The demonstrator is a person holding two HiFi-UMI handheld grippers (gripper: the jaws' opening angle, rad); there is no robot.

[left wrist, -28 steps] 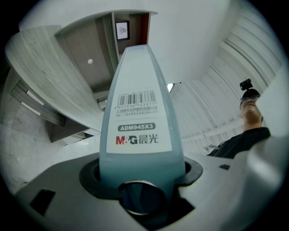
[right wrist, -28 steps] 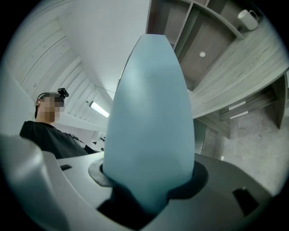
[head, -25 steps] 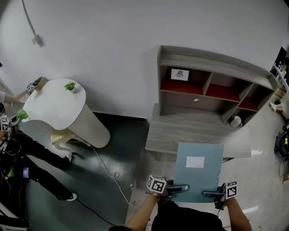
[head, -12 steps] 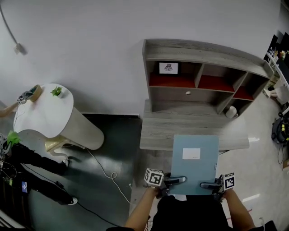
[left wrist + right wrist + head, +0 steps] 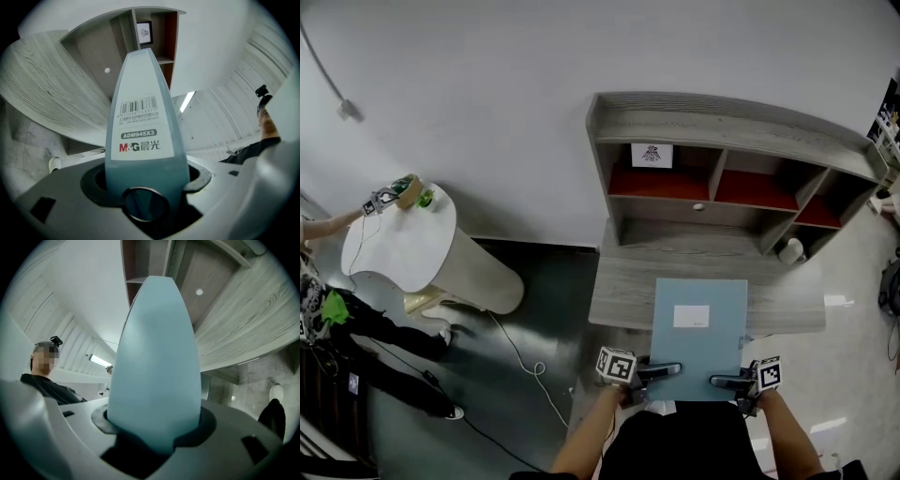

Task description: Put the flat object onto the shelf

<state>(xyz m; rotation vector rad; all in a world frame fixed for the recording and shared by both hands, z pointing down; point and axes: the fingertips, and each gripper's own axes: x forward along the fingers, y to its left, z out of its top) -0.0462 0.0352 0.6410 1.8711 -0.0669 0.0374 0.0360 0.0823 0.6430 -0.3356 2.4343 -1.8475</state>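
Note:
A flat light-blue file box [image 5: 698,328] with a white label lies level over the front of the grey wooden desk [image 5: 619,281]. My left gripper [image 5: 661,370] holds its near left edge. Those jaws are opening, with the box's labelled spine [image 5: 140,117] still between them. My right gripper [image 5: 727,381] is shut on the near right edge [image 5: 154,357]. Behind the desk stands the grey shelf [image 5: 722,127] with red-floored compartments. In both gripper views the box points toward the shelf.
A small framed picture [image 5: 652,155] stands in the shelf's left compartment and a white cup [image 5: 789,250] at its lower right. A white round table [image 5: 403,239] with a plant [image 5: 425,198] is at the left, beside a person [image 5: 337,319]. A cable [image 5: 520,356] crosses the dark floor.
Both grippers have carried the file box forward, so more of it lies over the desk. The head view has shifted slightly.

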